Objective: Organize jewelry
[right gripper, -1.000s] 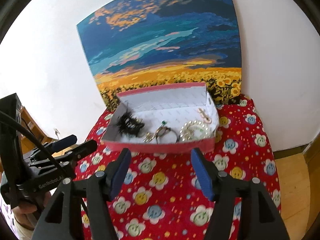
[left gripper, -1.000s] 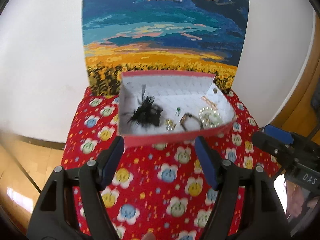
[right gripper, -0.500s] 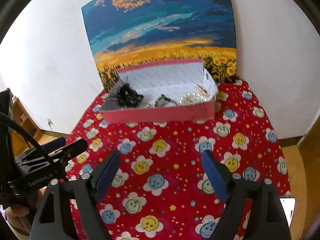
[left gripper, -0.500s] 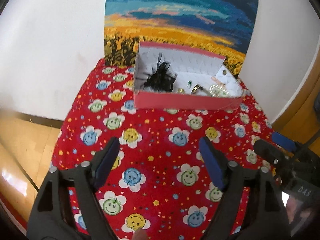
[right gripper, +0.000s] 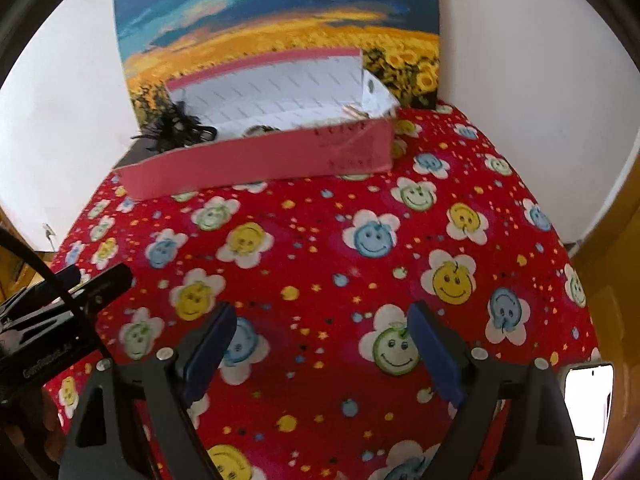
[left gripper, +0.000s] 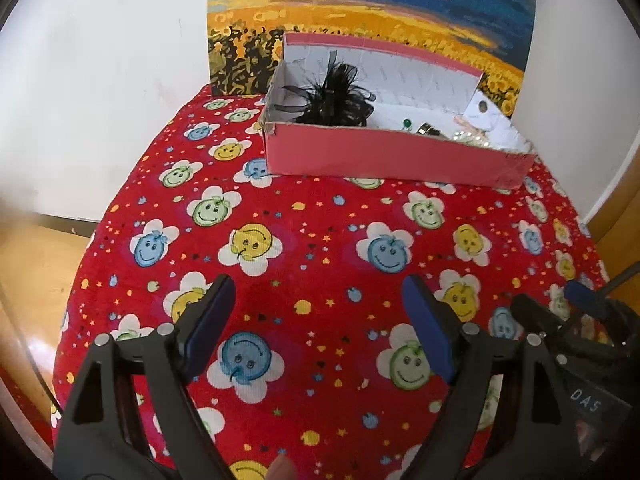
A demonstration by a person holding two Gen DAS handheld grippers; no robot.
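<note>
A pink open box with a white inside stands at the far side of the red smiley-flower cloth. In it lie a black feather hair piece, a green stud, a ring and pearl beads. The right wrist view shows the box and the feather piece at its left end. My left gripper is open and empty, low over the cloth near the front. My right gripper is open and empty too, also well short of the box.
A sunflower-field painting leans on the white wall behind the box. The cloth-covered table drops off to wooden floor on the left. The other gripper shows at the right edge and at the left edge.
Both grippers have pulled back from the box toward the table's front and dropped lower. The box now looks farther away. Both stayed open and empty.
</note>
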